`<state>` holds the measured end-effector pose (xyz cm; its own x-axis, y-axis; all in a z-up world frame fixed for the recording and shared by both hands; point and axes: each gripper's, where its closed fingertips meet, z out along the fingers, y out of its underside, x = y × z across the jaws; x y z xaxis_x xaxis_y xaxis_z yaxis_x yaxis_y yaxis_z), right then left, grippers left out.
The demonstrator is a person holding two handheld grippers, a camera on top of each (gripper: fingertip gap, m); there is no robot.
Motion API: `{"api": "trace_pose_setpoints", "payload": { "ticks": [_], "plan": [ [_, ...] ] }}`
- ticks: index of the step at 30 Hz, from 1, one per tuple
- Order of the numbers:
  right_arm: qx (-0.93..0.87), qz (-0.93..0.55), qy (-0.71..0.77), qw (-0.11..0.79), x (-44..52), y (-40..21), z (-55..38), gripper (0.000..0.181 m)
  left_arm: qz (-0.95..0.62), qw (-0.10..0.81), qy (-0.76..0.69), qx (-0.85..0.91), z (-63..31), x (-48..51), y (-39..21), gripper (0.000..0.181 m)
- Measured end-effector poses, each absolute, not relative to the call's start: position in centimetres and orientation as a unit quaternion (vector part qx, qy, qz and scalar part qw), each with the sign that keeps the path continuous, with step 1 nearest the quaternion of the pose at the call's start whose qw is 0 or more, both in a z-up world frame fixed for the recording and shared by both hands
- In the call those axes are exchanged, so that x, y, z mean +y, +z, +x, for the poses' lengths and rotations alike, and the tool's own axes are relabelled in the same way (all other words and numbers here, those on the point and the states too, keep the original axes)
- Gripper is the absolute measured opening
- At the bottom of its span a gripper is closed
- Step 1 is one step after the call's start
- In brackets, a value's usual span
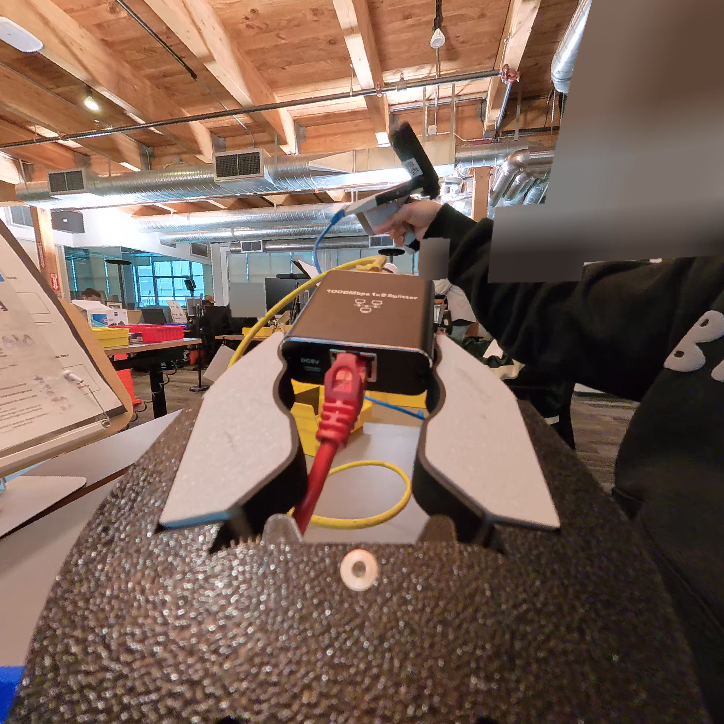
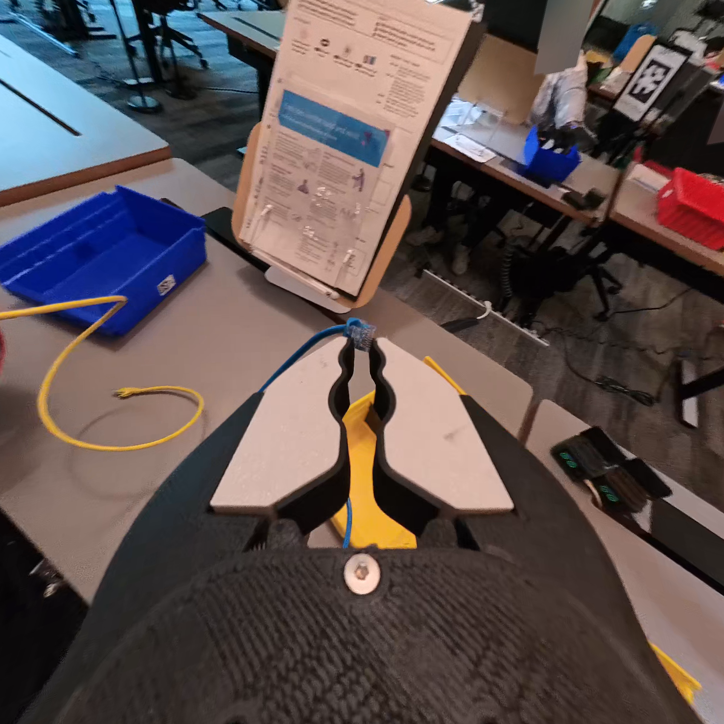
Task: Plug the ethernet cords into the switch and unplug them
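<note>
If the right claw [image 2: 362, 344] tips or jerks, the blue plug [image 2: 360, 333] could twist out of its grip, because only the very tips pinch it and most of the plug sticks out past them. The plug could also miss its hole in the switch [image 1: 368, 313] and bump the edge, and I think that might bend the little clip. The blue cord [image 2: 297, 352] hangs loose down the left side of the claw, so it could catch on something. The red plug [image 1: 344, 376] sits in the front hole of the switch, and its red cord [image 1: 313, 489] runs down between the left claw's fingers, so a hard push on the switch could tug it.

The left claw [image 1: 358, 352] is open wide but clenched on the black switch, one finger on each side, holding it up above the bench [image 2: 219, 352] in the middle of the left wrist view. The right claw is nearly closed, grasping the blue plug at its tips, in the middle of the right wrist view. In the left wrist view it is high up, above and behind the switch, well apart from it.

A yellow cord [image 1: 270, 313] curves out from behind the switch. Another yellow cord [image 2: 117, 442] lies curled on the bench at the left of the right wrist view, near a blue bin [image 2: 156, 266].
</note>
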<state>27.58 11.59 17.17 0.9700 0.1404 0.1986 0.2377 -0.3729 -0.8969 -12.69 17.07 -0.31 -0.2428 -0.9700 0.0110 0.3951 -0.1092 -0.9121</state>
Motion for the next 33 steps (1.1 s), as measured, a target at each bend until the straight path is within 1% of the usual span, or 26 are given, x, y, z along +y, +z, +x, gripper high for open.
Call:
{"api": "trace_pose_setpoints", "payload": {
  "ticks": [7,11,14,18,23,27,29,31,33],
  "plan": [
    [-0.094,-0.805,-0.089,0.579,12.9,19.5,31.5,0.007,-0.341,0.513,-0.661,0.428,-12.5,17.2,-0.6,0.065],
    [-0.105,-0.765,-0.139,0.62,14.3,18.8,33.1,0.007,-0.342,0.511,-0.664,0.425,-12.5,17.4,-0.7,0.065],
    [-0.099,-0.754,-0.164,0.628,15.3,15.8,34.4,0.007,-0.344,0.511,-0.662,0.427,-12.4,17.4,-0.8,0.065],
    [-0.072,-0.78,-0.093,0.615,16.6,9.2,34.4,0.007,-0.343,0.509,-0.662,0.429,-12.3,17.2,-0.9,0.065],
    [-0.066,-0.838,-0.093,0.534,16.9,0.1,35.1,0.007,-0.343,0.507,-0.663,0.431,-12.1,17.2,-1.0,0.065],
    [-0.069,-0.874,-0.1,0.471,16.6,-5.3,35.2,0.006,-0.345,0.505,-0.664,0.431,-11.9,17.2,-1.2,0.065],
    [-0.064,-0.883,-0.113,0.451,16.5,-7.1,35.9,0.006,-0.345,0.504,-0.664,0.432,-11.9,17.1,-1.3,0.065],
    [-0.034,-0.882,-0.129,0.452,16.6,-7.8,37.1,0.006,-0.345,0.503,-0.664,0.433,-11.8,17.1,-1.4,0.065],
    [0.008,-0.861,-0.201,0.467,16.2,-7.0,39.7,0.006,-0.346,0.502,-0.664,0.433,-11.6,17.0,-1.5,0.065]
  ]
}}
